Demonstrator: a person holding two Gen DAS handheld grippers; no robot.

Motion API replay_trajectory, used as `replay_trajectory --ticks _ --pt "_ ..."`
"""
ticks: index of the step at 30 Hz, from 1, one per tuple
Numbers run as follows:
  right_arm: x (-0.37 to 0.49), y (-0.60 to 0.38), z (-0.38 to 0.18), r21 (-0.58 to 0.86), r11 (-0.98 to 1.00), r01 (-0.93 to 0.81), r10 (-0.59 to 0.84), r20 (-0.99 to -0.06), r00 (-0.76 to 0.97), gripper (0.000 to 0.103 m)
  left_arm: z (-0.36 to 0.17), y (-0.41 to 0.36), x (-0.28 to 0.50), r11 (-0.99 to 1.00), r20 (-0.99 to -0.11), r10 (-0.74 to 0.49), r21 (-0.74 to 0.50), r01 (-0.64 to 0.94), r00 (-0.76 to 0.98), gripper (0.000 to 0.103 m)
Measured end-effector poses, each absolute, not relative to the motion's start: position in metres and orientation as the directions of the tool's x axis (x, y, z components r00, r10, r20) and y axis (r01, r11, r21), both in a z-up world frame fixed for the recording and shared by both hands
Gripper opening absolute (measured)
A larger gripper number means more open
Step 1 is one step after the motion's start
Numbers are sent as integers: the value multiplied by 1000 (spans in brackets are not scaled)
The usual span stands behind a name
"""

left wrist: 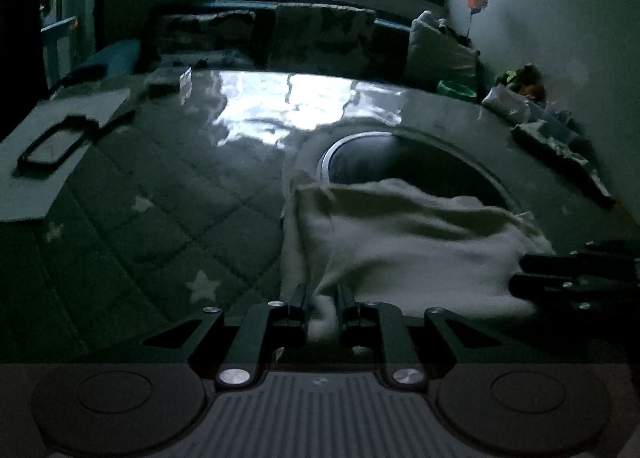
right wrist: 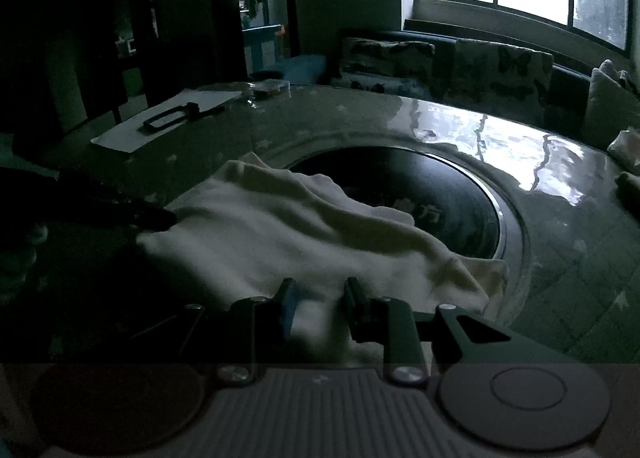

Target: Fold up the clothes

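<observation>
- On the glossy table (left wrist: 248, 109), the cream garment (left wrist: 400, 242) lies rumpled, its far part draped over the rim of the dark round inset (right wrist: 420, 193).
- My left gripper (left wrist: 323, 308) is nearly closed, cloth pinched between the jaws at the near edge.
- My right gripper (right wrist: 320, 306) has cloth bunched between its fingers; gap looks wider, so I can't tell if it's clamped.
- Fabric looks soft, light and floppy, so it should sag and crease; best held at corners or hem.
- Open tabletop to my left; paper sheet (right wrist: 160, 125) with a black frame (right wrist: 168, 119) is well apart.
- Clutter (left wrist: 552, 129) sits along the right edge, near the wall.
</observation>
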State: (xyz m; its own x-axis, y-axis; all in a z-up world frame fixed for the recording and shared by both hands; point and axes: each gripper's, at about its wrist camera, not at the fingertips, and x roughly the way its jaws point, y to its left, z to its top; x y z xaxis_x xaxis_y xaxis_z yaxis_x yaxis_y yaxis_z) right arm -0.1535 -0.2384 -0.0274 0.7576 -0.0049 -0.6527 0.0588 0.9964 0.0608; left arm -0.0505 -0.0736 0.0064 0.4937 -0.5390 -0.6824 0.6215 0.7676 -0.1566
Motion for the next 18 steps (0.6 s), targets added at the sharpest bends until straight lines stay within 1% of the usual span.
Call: replay_trajectory --ticks 5,8,12,18 --pt "-152 -240 -17 49 997 56 -12 -635 773 24 24 -88 -53 741 -637 -578 -148 655 510 17" --pt "-144 -246 -19 49 996 80 -30 -636 771 24 19 -103 -47 737 -646 -571 -130 663 507 17" --pt "-136 -253 -31 59 993 103 -39 -658 752 25 2 -117 -38 745 -690 -532 -105 659 491 17" --pt "-139 -252 -26 63 993 101 -36 -651 758 26 8 -114 -39 743 -679 -539 -105 661 499 17"
